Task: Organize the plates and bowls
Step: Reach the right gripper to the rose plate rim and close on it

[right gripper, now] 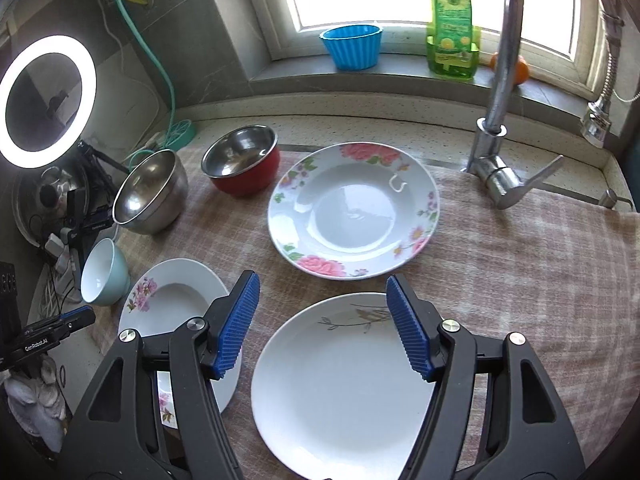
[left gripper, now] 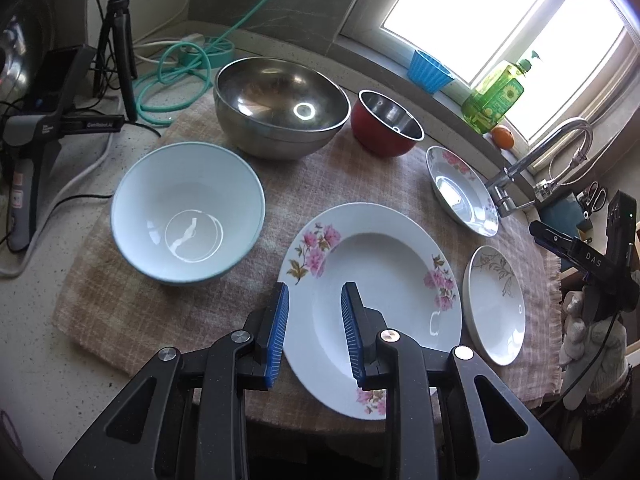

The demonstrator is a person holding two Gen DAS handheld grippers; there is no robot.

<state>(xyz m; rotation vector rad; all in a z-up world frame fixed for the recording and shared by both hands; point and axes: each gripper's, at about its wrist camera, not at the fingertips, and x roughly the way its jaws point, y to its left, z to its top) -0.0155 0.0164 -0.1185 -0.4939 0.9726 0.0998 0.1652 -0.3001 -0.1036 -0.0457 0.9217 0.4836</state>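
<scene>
My left gripper [left gripper: 314,292] hovers over the left part of a large deep plate with pink flowers [left gripper: 376,304]. Its blue pads stand a little apart and grip nothing. A pale blue bowl [left gripper: 188,212] sits to the left of that plate. Behind them stand a large steel bowl [left gripper: 280,108] and a red bowl with a steel inside [left gripper: 386,124]. My right gripper [right gripper: 322,278] is open wide above the far rim of a small white plate with a leaf pattern [right gripper: 344,380]. A rose-patterned plate [right gripper: 354,208] lies beyond it.
Everything rests on a checked cloth [right gripper: 520,272] on the counter. A tall faucet [right gripper: 500,80] rises at the back right. A blue cup [right gripper: 352,46], a green soap bottle [right gripper: 450,20] and an orange sit on the sill. A ring light [right gripper: 48,100], tripod [left gripper: 118,40] and cables crowd the left.
</scene>
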